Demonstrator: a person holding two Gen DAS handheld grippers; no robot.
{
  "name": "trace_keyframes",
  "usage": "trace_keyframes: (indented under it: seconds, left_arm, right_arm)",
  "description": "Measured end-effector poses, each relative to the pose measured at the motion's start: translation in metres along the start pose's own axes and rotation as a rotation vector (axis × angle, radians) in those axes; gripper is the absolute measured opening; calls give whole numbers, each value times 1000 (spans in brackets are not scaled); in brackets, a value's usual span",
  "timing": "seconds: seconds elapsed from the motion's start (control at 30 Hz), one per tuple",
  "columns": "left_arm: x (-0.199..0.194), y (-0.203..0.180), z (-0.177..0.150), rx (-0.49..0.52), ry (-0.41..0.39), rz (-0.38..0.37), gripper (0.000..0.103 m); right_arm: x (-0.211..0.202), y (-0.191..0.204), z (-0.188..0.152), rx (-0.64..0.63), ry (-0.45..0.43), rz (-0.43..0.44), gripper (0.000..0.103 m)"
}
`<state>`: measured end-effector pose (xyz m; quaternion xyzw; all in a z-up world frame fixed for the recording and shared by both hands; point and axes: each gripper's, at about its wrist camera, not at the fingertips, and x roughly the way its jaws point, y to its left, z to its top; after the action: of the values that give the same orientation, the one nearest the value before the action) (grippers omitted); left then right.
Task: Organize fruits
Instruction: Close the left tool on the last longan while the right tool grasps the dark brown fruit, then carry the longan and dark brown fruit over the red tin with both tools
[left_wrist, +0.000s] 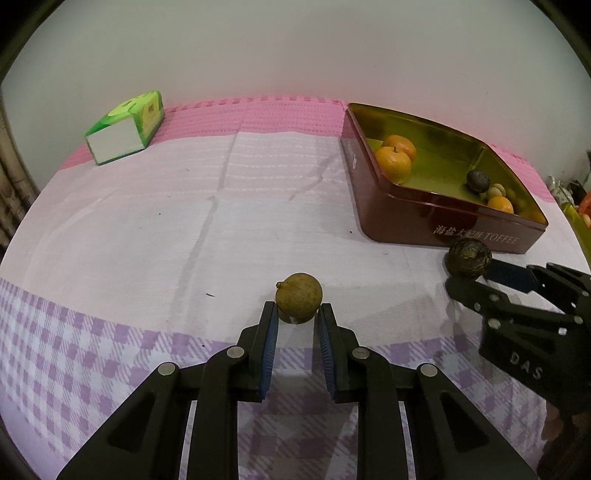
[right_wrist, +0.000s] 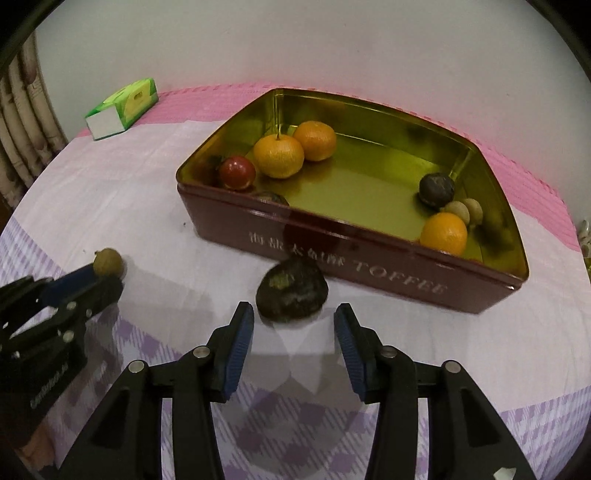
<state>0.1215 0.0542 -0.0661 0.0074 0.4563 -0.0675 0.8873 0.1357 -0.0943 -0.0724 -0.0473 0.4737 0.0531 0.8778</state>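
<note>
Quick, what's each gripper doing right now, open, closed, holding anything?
Left gripper: open, fingers either side of the small brownish-green fruit, not clamped.
Right gripper: open, holding nothing; the dark fruit lies just ahead of its fingertips.

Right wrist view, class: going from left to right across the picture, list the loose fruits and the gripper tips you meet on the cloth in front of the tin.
left gripper → small brown-green fruit → dark fruit → right gripper, its fingers either side of the dark fruit, with the tin behind.
</note>
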Motion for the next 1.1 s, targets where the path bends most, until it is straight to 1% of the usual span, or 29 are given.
trace_keyframes:
  seconds: [0.17, 0.27, 0.3, 0.73, 0.9, 1.1]
  left_arm:
    - [0, -2, 0, -2, -1, 3, 23]
    - [0, -1, 0, 1, -1, 4, 23]
    - [0, -1, 0, 1, -1, 6, 23]
    - [0, -8, 2, -5, 14, 44, 23]
    - [0, -15, 3, 3, 20, 57, 23]
    - [-1, -29, 4, 23, 30, 51, 23]
  right_arm:
    - [3, 1, 5, 14, -8, -3, 43]
    - [4, 4, 6, 10, -14, 1, 35]
    - [4, 5, 6, 5, -16, 2, 35]
    - [-2, -6, -4, 22, -11, 13, 34]
    - [-7, -18, -11, 43, 1, 17, 34]
    - [-15, -37, -20, 71, 7, 8, 34]
